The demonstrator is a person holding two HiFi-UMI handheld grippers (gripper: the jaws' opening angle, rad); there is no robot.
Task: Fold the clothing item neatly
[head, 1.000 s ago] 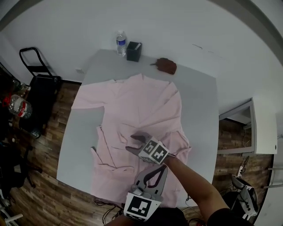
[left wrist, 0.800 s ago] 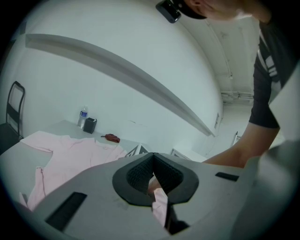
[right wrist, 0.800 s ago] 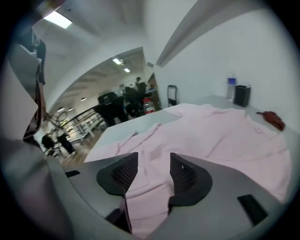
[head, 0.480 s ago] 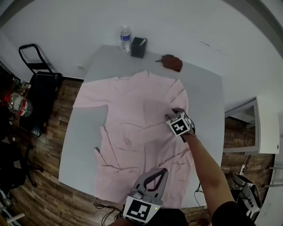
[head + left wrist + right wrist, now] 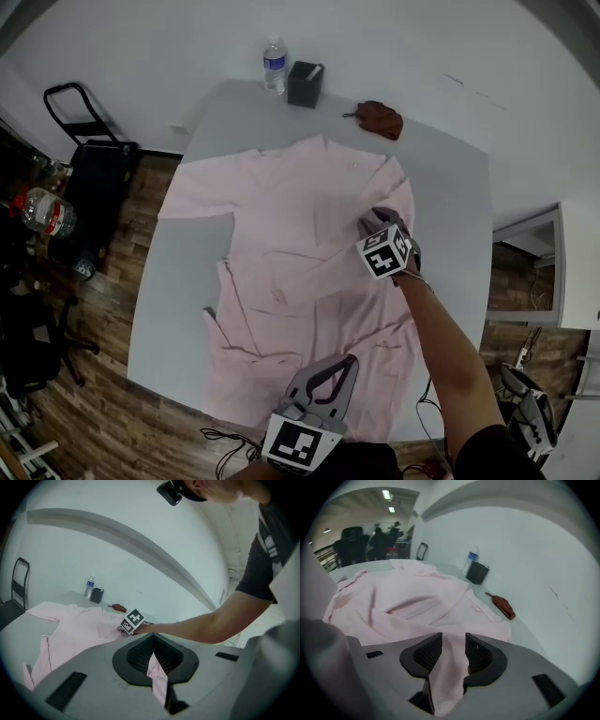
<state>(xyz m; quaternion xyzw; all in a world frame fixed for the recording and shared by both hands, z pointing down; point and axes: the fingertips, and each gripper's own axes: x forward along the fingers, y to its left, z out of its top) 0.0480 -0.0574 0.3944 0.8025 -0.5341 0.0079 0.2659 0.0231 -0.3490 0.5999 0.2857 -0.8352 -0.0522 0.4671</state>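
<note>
A pink garment (image 5: 300,225) lies spread on the grey table (image 5: 450,187), collar at the far side and one sleeve out to the left. My left gripper (image 5: 339,364) is at the near edge, shut on a narrow strip of the pink hem (image 5: 157,677). My right gripper (image 5: 379,221) reaches over the garment's right side, below the right shoulder. Its jaws are closing, with a fold of pink cloth (image 5: 450,667) running between them. The pads (image 5: 425,653) still stand apart. The left gripper view shows the right gripper's marker cube (image 5: 133,619) on the cloth.
A water bottle (image 5: 274,64), a black box (image 5: 306,82) and a brown pouch (image 5: 380,118) sit along the table's far edge. A black trolley (image 5: 80,122) stands on the wood floor to the left. A white cabinet (image 5: 572,272) is at the right.
My right gripper has moved from the garment's near middle out to its right side, then a little farther away. The left gripper has stayed put at the near hem.
</note>
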